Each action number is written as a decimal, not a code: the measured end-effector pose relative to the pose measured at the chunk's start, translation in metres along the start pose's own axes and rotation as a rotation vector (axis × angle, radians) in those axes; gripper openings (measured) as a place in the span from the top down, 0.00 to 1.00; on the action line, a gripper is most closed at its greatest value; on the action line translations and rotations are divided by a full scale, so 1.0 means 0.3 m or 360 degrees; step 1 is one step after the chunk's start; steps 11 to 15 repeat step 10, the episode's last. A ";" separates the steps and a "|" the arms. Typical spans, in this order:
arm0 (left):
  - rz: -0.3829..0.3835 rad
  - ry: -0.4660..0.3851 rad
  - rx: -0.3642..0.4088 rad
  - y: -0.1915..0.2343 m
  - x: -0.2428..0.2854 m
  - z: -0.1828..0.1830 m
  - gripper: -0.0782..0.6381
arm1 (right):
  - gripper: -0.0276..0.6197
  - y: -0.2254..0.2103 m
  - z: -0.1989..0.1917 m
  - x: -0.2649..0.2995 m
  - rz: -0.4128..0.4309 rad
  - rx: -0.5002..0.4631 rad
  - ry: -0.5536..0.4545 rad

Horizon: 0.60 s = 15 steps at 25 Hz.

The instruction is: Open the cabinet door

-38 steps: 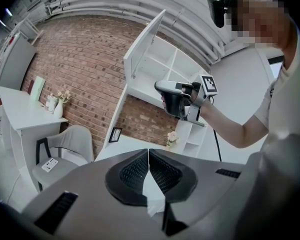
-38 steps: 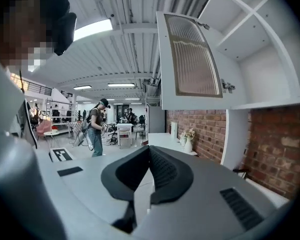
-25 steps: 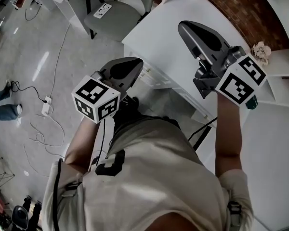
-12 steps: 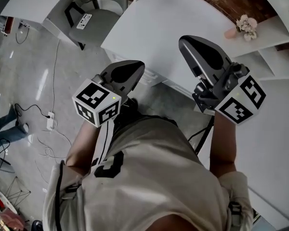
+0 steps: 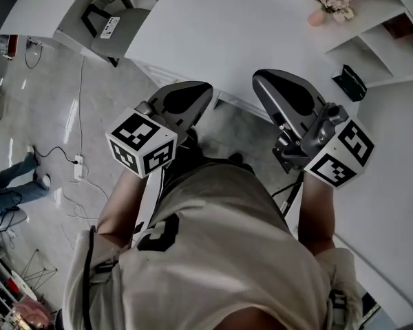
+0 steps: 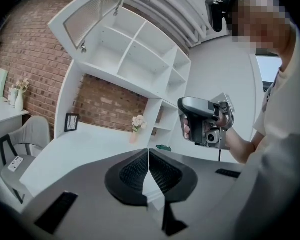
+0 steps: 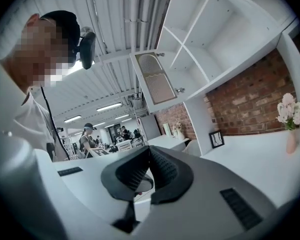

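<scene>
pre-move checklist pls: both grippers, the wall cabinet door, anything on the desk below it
1. Left gripper empty: ok. Jaws together, nothing between them.
2. Right gripper empty: ok. Jaws together, nothing between them.
3. Cabinet door open: ok. It is swung up and outward, and the white compartments behind it are exposed.
4. Knob unobstructed: ok. Nothing is on it.
5. Desk below clear: not ok. A flower vase stands near the shelving.
6. Door stays up unaided: cannot tell.
</scene>
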<state>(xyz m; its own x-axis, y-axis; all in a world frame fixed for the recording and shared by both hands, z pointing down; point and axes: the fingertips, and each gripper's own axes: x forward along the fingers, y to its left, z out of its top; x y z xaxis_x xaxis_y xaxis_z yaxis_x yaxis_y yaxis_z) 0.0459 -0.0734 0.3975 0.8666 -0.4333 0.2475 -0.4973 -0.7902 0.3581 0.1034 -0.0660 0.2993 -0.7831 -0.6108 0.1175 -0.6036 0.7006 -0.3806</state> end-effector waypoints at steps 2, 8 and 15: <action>0.0022 0.0010 0.0005 0.000 0.025 0.033 0.86 | 0.92 -0.027 0.021 -0.008 0.0022 0.0033 -0.0005; 0.0106 0.0037 0.0045 -0.077 0.137 -0.071 0.86 | 0.91 -0.115 -0.100 -0.178 0.0085 0.0103 -0.0068; 0.0104 0.0043 0.0072 -0.143 0.187 -0.141 0.86 | 0.91 -0.138 -0.179 -0.284 0.0058 0.0125 -0.0093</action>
